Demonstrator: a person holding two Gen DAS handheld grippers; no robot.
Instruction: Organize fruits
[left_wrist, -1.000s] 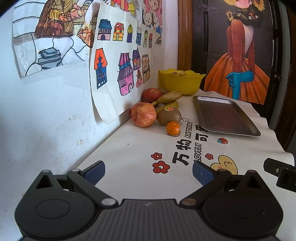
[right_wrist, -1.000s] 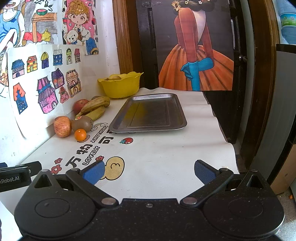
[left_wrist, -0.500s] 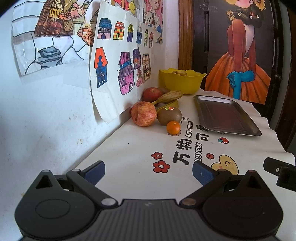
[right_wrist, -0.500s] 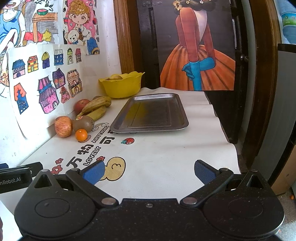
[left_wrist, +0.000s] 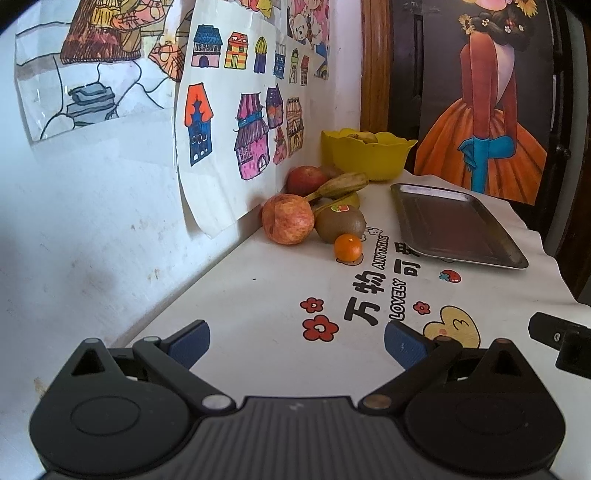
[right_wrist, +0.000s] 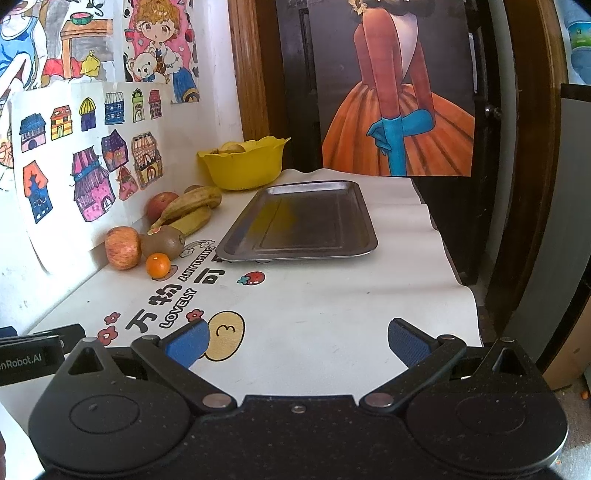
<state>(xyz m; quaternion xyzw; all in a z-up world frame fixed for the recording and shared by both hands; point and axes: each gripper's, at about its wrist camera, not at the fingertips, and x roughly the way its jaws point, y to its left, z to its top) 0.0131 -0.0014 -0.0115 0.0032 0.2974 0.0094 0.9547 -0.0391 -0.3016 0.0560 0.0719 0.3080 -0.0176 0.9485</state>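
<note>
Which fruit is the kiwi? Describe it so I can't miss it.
Start at the metal tray, then look left to the fruit pile by the wall. The kiwi lies between the near apple and the bananas: brown, fuzzy, stickered, just behind the small orange.

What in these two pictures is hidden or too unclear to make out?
- Contents of the yellow bowl: both views show only the tops of pale fruit above its rim; the wall hides the rest.
- Rear red apple: mostly covered by the bananas in the left view.
- Small brownish fruit behind the bananas: right view, too hidden to name.
- Kiwi sticker: too small to read.
</note>
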